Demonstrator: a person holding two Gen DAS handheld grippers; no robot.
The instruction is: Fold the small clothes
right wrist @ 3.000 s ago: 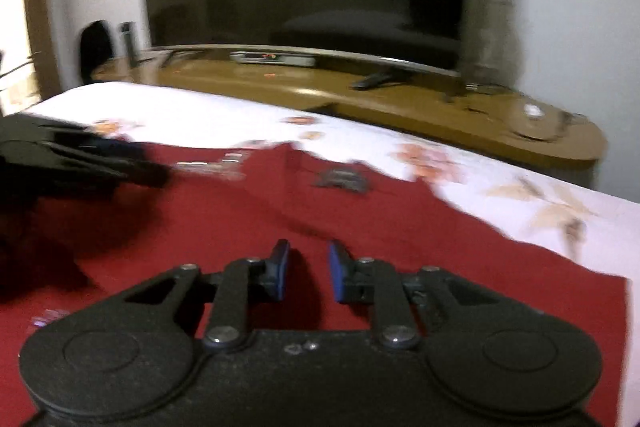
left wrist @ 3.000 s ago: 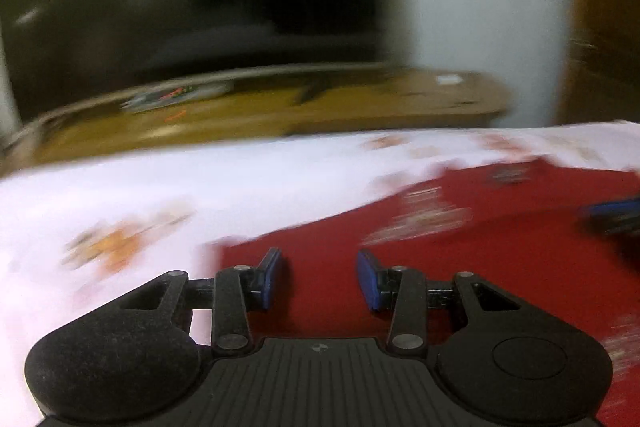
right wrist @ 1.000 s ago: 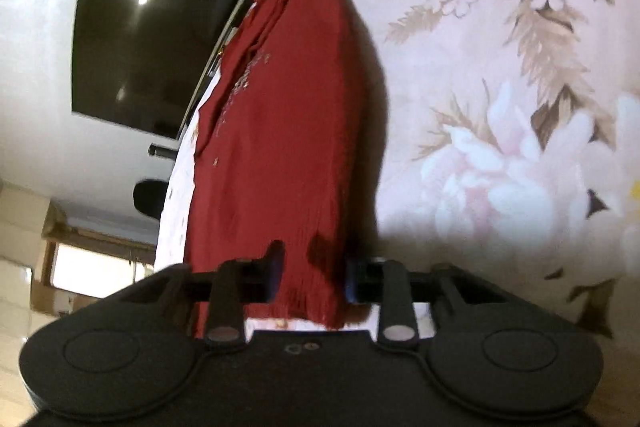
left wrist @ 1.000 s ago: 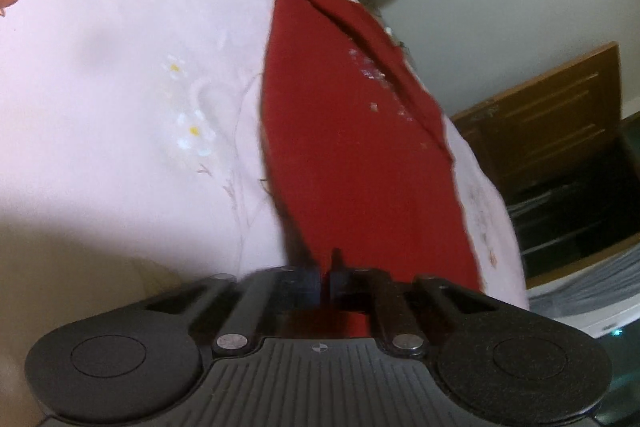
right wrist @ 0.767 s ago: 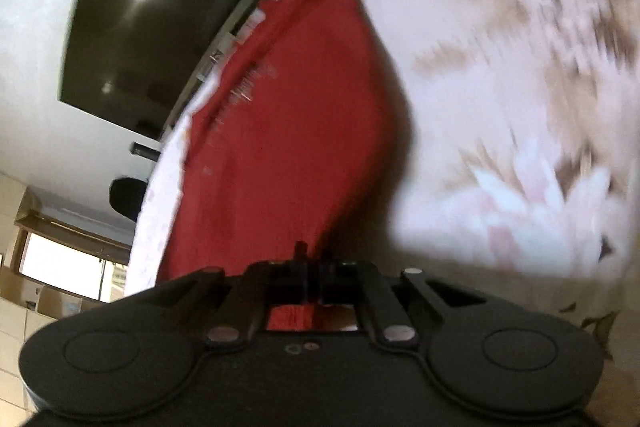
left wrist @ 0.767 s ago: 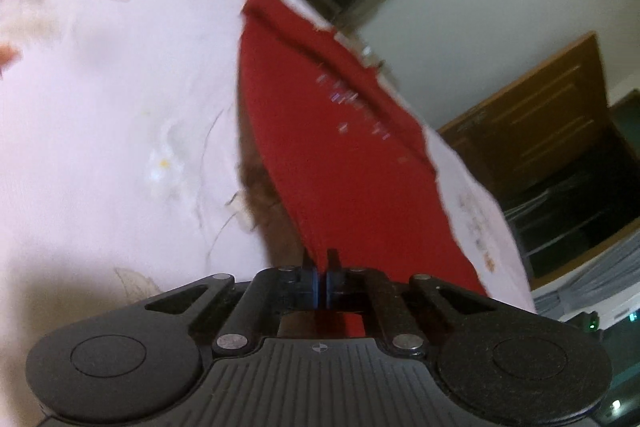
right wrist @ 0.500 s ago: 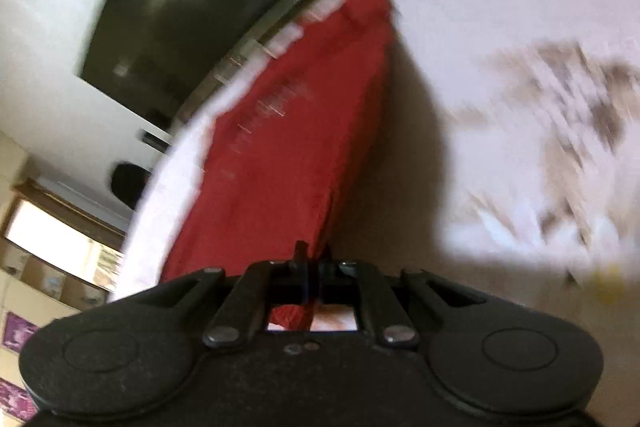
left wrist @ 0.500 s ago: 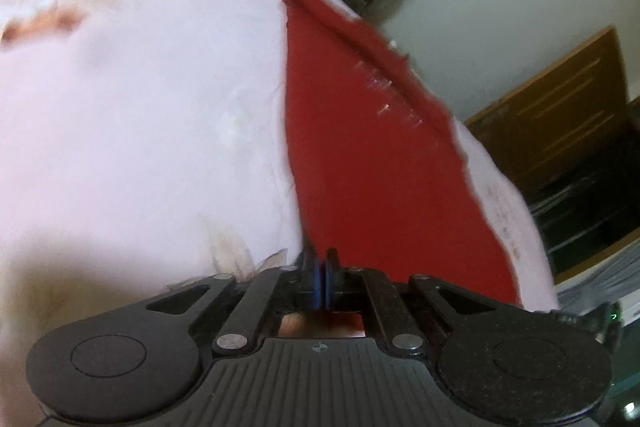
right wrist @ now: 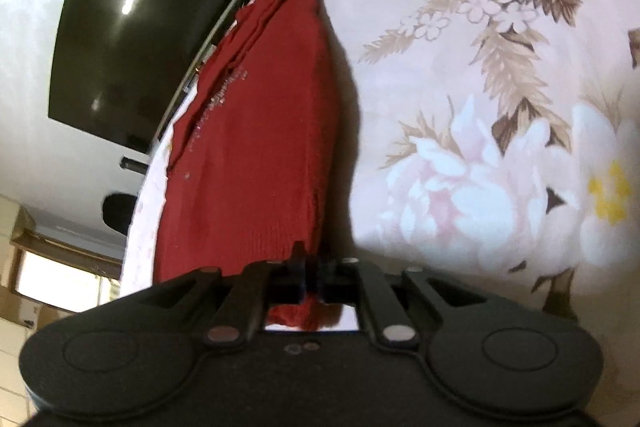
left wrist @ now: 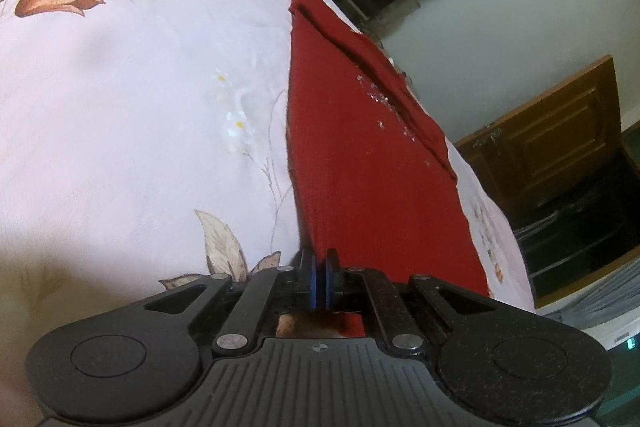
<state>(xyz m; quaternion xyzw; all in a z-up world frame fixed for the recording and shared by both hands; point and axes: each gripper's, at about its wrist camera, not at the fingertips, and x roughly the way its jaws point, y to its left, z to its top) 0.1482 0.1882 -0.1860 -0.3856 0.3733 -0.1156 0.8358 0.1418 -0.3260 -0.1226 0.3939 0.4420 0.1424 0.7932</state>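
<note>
A red knit garment [left wrist: 360, 147] with small sparkly beads lies stretched lengthwise on the floral bedsheet [left wrist: 140, 107], running away from both grippers. My left gripper [left wrist: 320, 267] is shut on its near hem, at the left corner. In the right wrist view the same garment [right wrist: 260, 147] reaches down to my right gripper [right wrist: 313, 259]. That gripper's jaws are opening, with only a narrow gap, and the red hem is still pinched between the pads. A bit of cloth hangs below the right fingers.
The pink sheet [right wrist: 480, 107] with large flower prints spreads to both sides of the garment. A dark television [right wrist: 140, 27] stands past the far edge of the bed. A wooden cabinet [left wrist: 560, 139] stands off to the right, with dark shelves beside it.
Both pairs of jaws came together on the garment's near hem. The near end lifted and swung a little, then settled back. The right jaws now show a slight gap again.
</note>
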